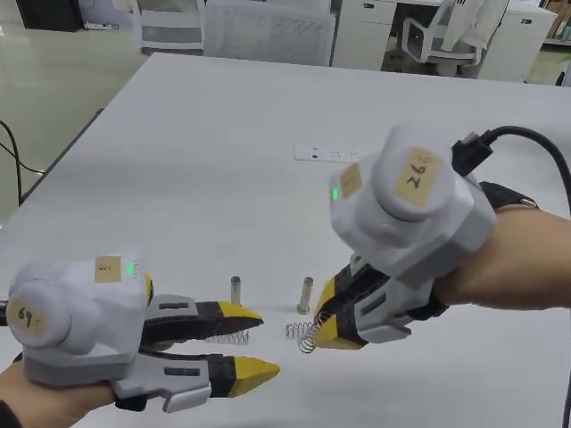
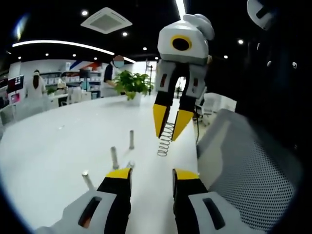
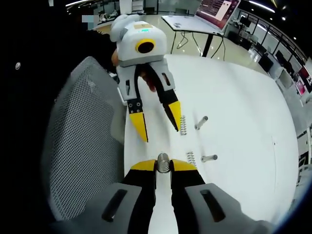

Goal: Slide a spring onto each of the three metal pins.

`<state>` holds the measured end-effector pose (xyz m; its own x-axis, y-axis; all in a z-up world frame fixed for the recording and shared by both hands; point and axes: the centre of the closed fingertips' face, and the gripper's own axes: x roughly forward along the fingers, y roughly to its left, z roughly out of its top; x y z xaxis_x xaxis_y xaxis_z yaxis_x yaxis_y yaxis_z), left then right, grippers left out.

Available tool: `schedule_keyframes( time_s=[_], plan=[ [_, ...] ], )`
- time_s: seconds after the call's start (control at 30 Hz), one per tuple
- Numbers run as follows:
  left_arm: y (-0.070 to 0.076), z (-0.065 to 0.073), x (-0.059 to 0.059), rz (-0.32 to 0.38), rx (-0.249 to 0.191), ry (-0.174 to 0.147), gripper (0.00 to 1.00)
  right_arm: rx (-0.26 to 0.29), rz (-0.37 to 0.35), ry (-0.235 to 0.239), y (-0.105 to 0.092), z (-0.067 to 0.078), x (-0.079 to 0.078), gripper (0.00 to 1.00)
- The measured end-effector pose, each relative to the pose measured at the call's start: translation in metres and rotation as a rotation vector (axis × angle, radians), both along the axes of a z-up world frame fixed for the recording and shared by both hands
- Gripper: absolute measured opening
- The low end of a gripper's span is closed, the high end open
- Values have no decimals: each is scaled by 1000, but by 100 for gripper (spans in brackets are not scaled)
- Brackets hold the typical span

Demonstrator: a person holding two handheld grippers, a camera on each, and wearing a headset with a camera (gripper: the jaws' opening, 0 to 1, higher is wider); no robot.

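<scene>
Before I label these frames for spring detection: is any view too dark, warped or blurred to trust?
Head view: even soft light, faint shadows, pins and held spring sharp. Left gripper view: fisheye bends the table, ceiling lights flare, right side dark. Right gripper view: same bending, left side dark, spring close up slightly soft.

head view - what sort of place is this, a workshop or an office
Most likely an open-plan office or showroom, not a workshop: a large white table, an office chair beyond it, and, in the left gripper view, a ceiling air-conditioning vent and a potted plant.
</scene>
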<state>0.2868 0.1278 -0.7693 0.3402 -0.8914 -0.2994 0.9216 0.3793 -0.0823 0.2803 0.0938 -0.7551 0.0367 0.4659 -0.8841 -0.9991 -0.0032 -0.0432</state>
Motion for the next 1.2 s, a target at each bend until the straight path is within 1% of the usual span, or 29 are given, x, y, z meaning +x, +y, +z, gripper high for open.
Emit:
schedule_keyframes(
  time_s=[0.17, 0.27, 0.53, 0.67, 0.87, 1.07, 1.2],
  plan=[
    [9, 2, 2, 34, -4, -2, 30, -8, -16, 0, -7, 1, 3, 7],
    [15, 3, 4, 60, -13, -4, 34, -11, -29, -2, -12, 1, 6, 7],
    [34, 2, 9, 137, -19, -5, 43, -19, -76, -14, -28, 5, 18, 7],
    [40, 1, 12, 162, -24, -1, 46, -31, -100, -25, -38, 6, 26, 7],
    [43, 1, 14, 184, -30, -1, 50, -40, -137, -34, -50, 11, 37, 7],
    [45, 1, 16, 196, -33, -1, 54, -59, -172, -56, -64, 16, 50, 7],
    [47, 0, 17, 202, -32, -1, 56, -89, -194, -73, -75, 17, 61, 7]
  ],
)
